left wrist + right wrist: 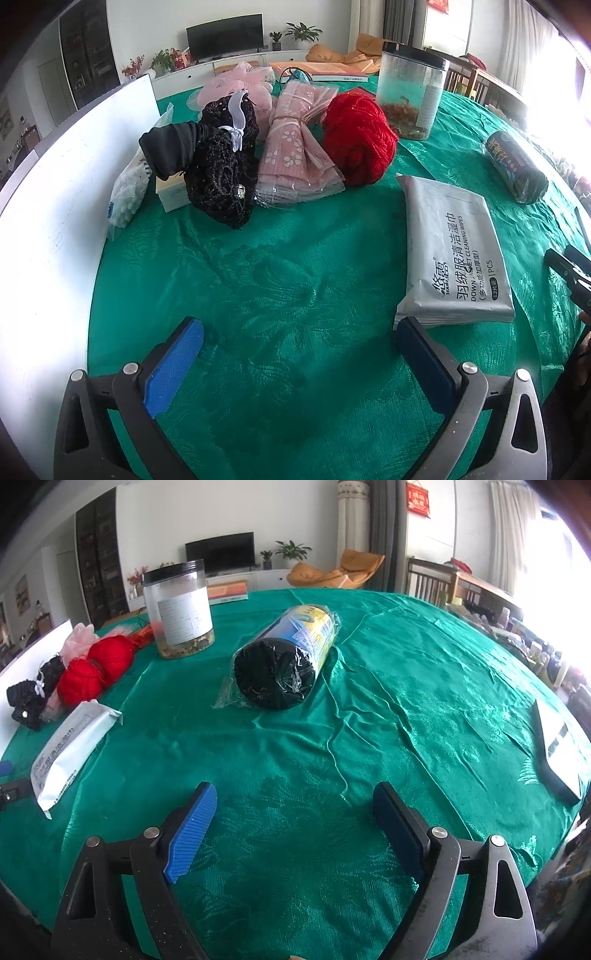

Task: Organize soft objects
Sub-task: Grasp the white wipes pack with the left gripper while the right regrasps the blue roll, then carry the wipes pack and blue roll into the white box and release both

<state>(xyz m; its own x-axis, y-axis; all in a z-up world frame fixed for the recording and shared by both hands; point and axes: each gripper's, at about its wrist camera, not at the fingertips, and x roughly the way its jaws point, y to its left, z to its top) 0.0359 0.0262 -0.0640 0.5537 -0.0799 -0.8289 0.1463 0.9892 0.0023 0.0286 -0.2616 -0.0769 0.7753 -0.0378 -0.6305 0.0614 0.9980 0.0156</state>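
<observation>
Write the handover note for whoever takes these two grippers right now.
Left gripper: open, empty, over bare green cloth beside the wipes pack.
Right gripper: open, empty, facing the wrapped black roll.
Already gathered by the white board: black lace bundle, pink fabric pack, red yarn.
Left to do: the wipes pack and the black roll lie apart from that group.
</observation>
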